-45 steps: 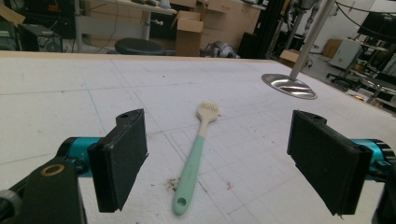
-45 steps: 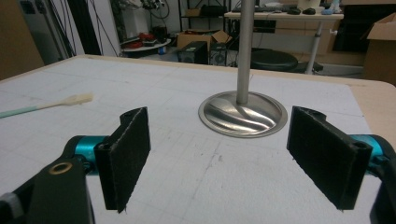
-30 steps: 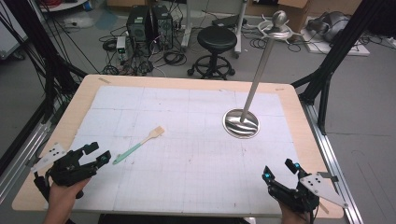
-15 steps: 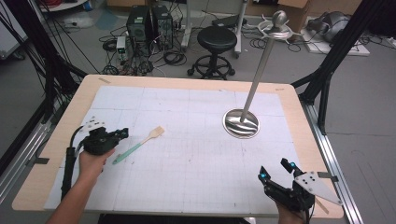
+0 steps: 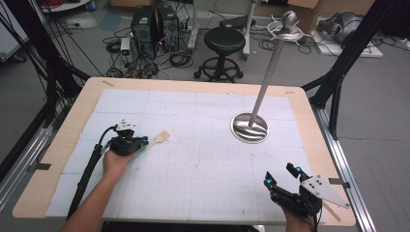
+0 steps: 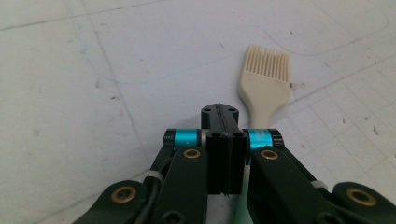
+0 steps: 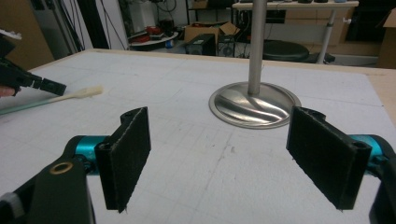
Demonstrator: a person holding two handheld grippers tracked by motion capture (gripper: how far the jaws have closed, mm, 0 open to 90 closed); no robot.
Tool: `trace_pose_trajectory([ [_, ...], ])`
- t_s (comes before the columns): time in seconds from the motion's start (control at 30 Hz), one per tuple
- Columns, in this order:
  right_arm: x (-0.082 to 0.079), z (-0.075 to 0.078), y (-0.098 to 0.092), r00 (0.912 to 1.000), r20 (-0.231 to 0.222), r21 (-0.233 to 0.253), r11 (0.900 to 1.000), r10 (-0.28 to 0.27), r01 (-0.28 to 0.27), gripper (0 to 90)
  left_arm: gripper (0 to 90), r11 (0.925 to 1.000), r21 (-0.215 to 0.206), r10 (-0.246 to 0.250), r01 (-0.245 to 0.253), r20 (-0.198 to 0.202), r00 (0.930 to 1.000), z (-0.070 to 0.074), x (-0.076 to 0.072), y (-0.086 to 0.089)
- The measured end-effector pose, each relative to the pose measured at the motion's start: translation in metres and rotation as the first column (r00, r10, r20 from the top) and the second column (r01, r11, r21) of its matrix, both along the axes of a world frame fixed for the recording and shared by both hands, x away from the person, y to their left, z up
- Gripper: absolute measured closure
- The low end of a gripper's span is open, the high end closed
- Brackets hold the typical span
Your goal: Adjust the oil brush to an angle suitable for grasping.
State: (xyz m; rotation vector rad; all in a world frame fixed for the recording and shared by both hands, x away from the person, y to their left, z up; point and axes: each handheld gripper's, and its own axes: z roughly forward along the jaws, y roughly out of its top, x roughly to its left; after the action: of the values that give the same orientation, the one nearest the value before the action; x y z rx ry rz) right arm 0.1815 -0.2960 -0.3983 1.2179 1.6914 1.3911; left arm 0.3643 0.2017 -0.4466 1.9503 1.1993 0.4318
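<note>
The brush (image 5: 153, 141) lies flat on the surface (image 5: 203, 159), at about nine o'clock from the surface's middle, its pale bristle head pointing toward two o'clock and its green handle running back toward eight o'clock. The left gripper (image 5: 126, 143) sits over the handle; in the left gripper view its fingers (image 6: 223, 154) are pressed together, and the brush's head (image 6: 264, 79) sticks out just beyond and to the right of them. Whether the handle is pinched between them cannot be told, since the fingers hide it.

The right gripper (image 5: 283, 180) hovers at the five o'clock corner of the surface, well apart from the brush, with its fingers (image 7: 128, 156) spread wide and nothing between them. From the right gripper view the stand (image 7: 254, 95) is straight ahead at twelve o'clock, its round steel base resting on the surface and its pole rising upright. In the high view the stand (image 5: 250, 127) is at about two o'clock from the middle.
</note>
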Motion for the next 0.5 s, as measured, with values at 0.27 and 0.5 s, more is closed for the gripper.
trace_pose_trajectory([
  [0.27,-0.001,0.000,0.000,1.0000,0.005,-0.004,1.000,-0.002,0.002,21.1,89.6,0.9998,-0.012,-0.014,0.013,-0.035,0.9993,0.002,0.001,-0.005],
  [0.5,-0.001,0.000,0.001,1.0000,-0.004,-0.022,1.000,0.007,-0.007,23.3,89.6,0.9942,-0.019,-0.107,0.106,-0.062,0.9923,0.003,-0.009,-0.016],
])
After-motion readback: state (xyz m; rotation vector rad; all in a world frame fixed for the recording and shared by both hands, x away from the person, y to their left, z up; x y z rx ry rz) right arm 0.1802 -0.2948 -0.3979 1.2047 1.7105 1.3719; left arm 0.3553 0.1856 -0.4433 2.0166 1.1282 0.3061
